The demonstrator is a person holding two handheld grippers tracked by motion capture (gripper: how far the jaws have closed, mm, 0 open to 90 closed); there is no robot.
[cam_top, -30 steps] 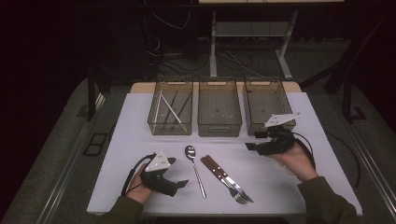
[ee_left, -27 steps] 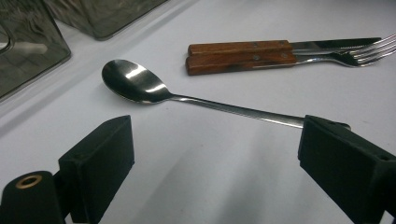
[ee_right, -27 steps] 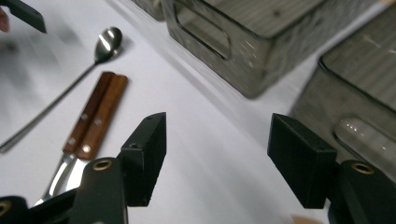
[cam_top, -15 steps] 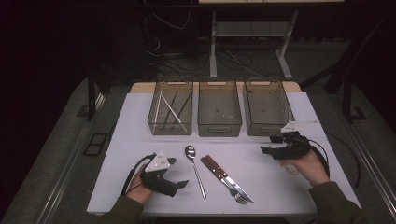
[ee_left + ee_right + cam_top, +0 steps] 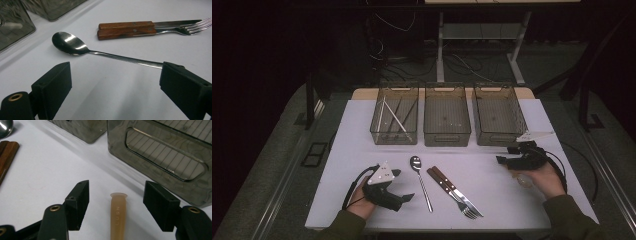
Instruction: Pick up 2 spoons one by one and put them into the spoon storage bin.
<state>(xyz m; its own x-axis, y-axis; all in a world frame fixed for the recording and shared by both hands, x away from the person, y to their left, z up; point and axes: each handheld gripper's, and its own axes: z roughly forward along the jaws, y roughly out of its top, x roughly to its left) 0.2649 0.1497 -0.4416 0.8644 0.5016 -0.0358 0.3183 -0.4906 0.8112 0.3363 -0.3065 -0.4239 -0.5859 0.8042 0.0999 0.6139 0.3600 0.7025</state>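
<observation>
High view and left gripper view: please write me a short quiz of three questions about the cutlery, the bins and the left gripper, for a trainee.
1. True or false: the spoon lies on the table, beside the fork.
2. Which bin holds the thin white sticks? A the left bin; B the middle bin; C the right bin.
3. Is the left gripper open or shut?

Key: 1 true; 2 A; 3 open, with its jaws apart near the spoon's handle.
</observation>
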